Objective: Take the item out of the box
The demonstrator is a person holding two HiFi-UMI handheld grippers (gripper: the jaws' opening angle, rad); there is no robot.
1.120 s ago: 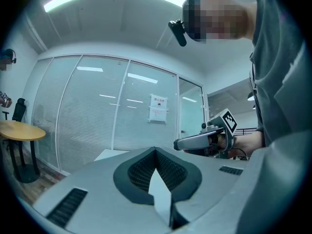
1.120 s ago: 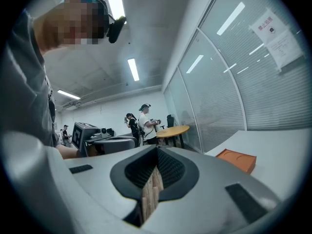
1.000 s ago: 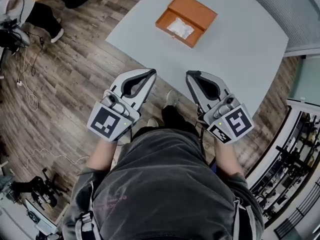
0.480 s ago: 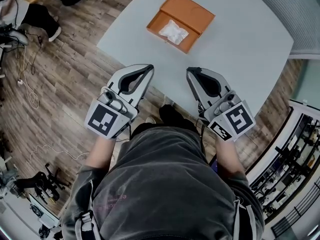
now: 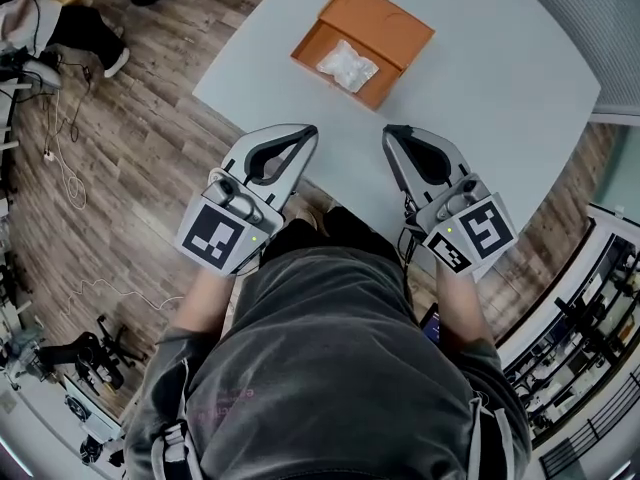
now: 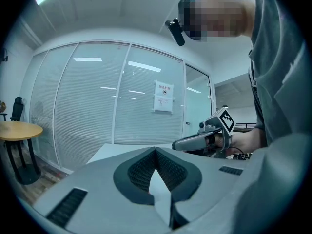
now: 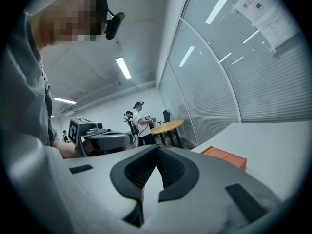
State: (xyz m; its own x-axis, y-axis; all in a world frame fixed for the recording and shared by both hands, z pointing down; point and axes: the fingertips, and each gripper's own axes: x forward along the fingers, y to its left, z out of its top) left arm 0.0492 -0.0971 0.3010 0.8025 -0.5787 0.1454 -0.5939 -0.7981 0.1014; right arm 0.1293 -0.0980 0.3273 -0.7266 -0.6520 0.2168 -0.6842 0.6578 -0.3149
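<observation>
Where the desk (image 5: 480, 98) runs away from the person, an orange box (image 5: 378, 20) sits open, well beyond both tools. Its lid (image 5: 385, 18) is folded back flat on the far side, and the tray on the near side holds a white packet (image 5: 346, 66), crinkled and lying flat on the tray floor.

The left hand-held gripper (image 5: 308, 130) hangs over the desk's near edge with its jaws pressed together tip to tip, empty. The right hand-held gripper (image 5: 392, 130) is just beside it over the desk, jaws likewise closed and empty. Bare desk surface lies between both tips and the box.

Around the desk is a wooden floor (image 5: 150, 98), with cables (image 5: 62, 168) trailing at the left. The right gripper view shows a round table (image 7: 168, 126) and people (image 7: 139, 115) standing farther back; the left gripper view shows a glass wall (image 6: 87, 96) with blinds and a paper notice (image 6: 163, 96) stuck on it.

In the head view the box's long axis runs from the person's left to their right, with the right end nearer the person. The packet's long axis follows the tray's, and it sits about midway along it.
</observation>
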